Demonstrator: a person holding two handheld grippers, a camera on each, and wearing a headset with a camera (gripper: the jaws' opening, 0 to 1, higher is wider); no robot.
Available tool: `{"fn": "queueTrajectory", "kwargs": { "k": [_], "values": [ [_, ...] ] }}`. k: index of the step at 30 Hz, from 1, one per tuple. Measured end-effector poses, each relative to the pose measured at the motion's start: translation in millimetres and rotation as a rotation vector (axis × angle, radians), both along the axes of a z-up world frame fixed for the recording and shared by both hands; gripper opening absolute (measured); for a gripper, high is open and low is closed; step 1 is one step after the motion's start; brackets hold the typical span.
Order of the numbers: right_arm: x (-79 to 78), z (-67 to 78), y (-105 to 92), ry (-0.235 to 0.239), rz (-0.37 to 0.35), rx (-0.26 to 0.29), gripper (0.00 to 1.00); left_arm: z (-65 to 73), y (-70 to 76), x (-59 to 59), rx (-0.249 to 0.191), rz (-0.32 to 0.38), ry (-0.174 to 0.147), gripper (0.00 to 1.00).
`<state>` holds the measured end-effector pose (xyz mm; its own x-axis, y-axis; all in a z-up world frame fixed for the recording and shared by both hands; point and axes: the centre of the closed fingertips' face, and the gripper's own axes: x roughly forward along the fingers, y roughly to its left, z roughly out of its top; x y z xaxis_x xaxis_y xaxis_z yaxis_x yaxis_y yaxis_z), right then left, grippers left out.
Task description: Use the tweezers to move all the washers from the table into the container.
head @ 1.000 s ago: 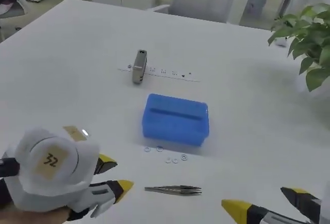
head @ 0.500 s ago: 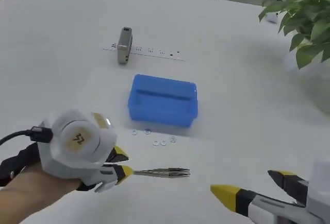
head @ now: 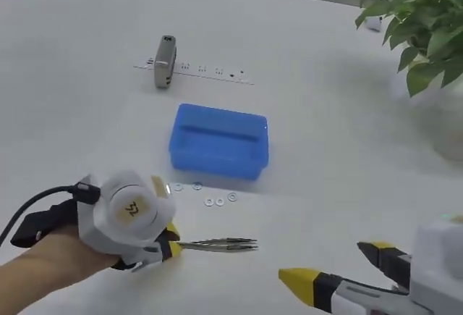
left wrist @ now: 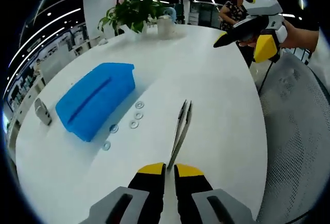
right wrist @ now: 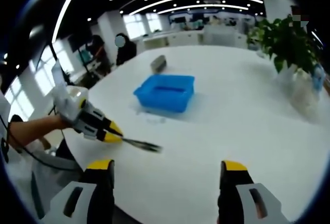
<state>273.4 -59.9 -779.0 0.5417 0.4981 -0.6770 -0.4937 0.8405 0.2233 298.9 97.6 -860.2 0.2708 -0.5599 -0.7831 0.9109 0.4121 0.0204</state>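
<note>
At the left of the head view, a hand [head: 51, 264] holds the left hand-held gripper [head: 171, 246] low over the white table [head: 87, 134]. Its yellow-tipped jaws are pressed together on the rear end of the tweezers [head: 218, 244]. The tweezers stretch rightward from the jaws, and their thin tips sit close together (whether they rest on the table or hang just above it I cannot tell). In the left gripper view the tweezers run straight ahead from between the two jaws.

Just beyond the tweezers, five small washers [head: 209, 201] lie loose on the table. Two are nearer the left and three are bunched to the right. All of them lie just in front of the blue container [head: 219, 141], outside it and not touching the tweezers. Farther back stands a grey metal block [head: 165, 61], at the left end of a row of small marks on the table.

At the lower right, the right hand-held gripper [head: 329, 263] hovers with its jaws spread wide and nothing between them, well apart from the tweezers' tips. A leafy plant [head: 423, 18] fills the far right corner.
</note>
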Motion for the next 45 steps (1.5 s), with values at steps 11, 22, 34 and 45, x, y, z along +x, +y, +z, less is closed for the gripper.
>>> {"fn": "queueTrajectory", "kwargs": {
  "k": [11,22,34,45],
  "values": [
    [-4.8,4.7,35.0,-0.007,0.123,0.011,0.75,8.9,-4.5,-7.9,-0.005,-0.051,-0.009,0.00],
    [-9.2,-3.4,87.0,-0.033,0.355,-0.030,0.48,79.4,-25.1,-24.2,-0.138,-0.023,-0.059,0.00],
    [-12.4,-14.5,123.4,-0.075,0.619,-0.095,0.29,108.7,-37.3,-33.5,-0.148,-0.105,-0.093,0.00],
    [-12.5,-14.7,145.3,-0.126,0.821,-0.112,0.11,120.9,-40.2,-41.6,-0.134,-0.226,-0.110,0.00]
  ]
}}
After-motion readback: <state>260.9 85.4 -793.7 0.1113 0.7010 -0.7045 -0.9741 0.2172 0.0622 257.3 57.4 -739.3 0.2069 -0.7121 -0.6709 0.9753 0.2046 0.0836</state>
